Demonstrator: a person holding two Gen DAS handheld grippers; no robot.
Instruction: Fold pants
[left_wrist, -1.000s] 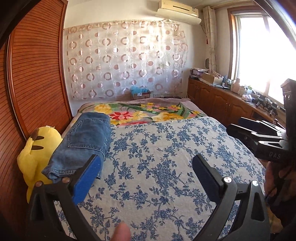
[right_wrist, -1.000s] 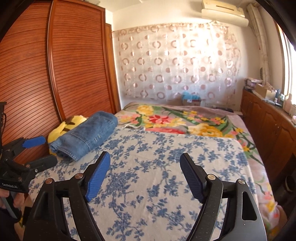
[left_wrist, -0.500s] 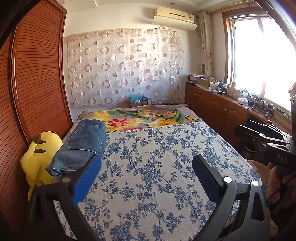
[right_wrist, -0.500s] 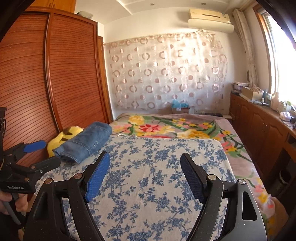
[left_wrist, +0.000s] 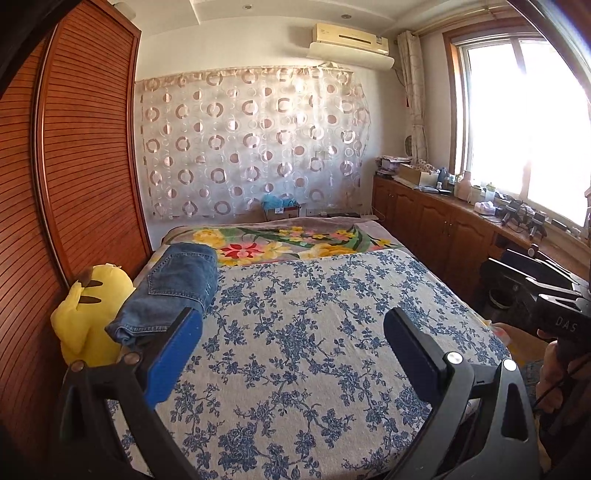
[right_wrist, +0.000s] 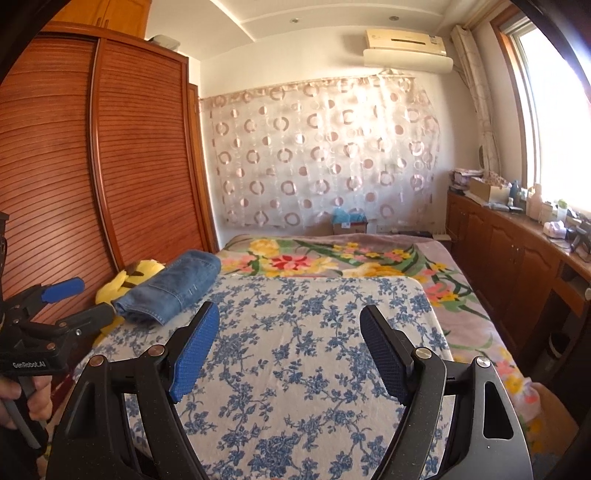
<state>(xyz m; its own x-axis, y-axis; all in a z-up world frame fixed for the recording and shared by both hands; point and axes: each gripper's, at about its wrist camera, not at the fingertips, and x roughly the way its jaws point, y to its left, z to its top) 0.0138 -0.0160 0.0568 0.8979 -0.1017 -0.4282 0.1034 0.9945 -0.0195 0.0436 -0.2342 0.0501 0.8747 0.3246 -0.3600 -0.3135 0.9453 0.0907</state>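
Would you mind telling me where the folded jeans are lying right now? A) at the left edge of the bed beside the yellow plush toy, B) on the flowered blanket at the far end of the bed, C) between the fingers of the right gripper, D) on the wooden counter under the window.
A: the folded jeans lie on the blue-flowered bedspread against the yellow plush toy, and both open grippers are empty.
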